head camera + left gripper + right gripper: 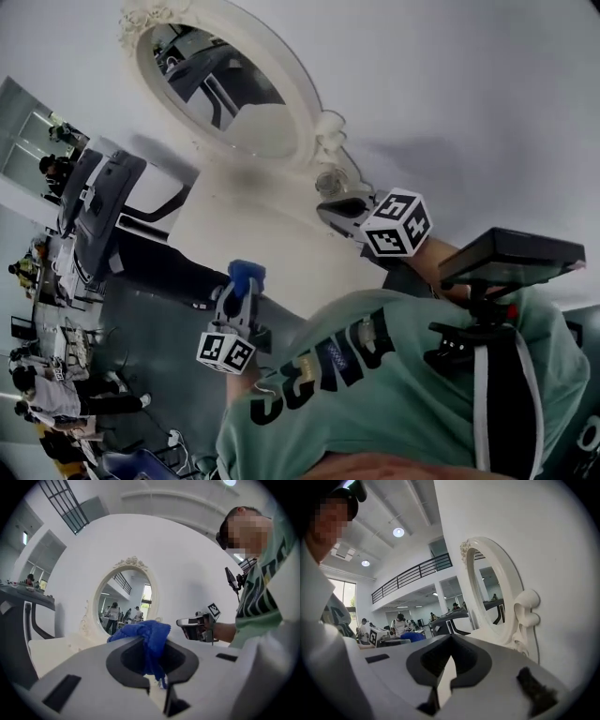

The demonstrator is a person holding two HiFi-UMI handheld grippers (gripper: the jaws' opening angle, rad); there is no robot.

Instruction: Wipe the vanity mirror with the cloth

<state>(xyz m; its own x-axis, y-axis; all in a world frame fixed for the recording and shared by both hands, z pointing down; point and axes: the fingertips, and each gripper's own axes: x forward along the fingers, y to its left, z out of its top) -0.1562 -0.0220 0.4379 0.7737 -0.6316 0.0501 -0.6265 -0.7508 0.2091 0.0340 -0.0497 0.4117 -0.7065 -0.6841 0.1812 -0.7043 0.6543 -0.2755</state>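
A white, oval vanity mirror (228, 89) with a carved, scrolled frame stands at the far side of a white worktop (246, 236), against a plain white wall (450, 94). The left gripper (157, 686) is at the near left, short of the mirror and not touching it. Its jaws are clenched on a bunched blue cloth (146, 641), which rises above them and hangs down between them. The right gripper (443, 677) is further right, just beside the scrolled foot (528, 612) at the mirror's right edge. Its jaws are drawn close together, leaving only a narrow slit, with nothing between them. The glass reflects a railing and distant people. The person's green printed shirt (394, 375) fills the near right of the head view.
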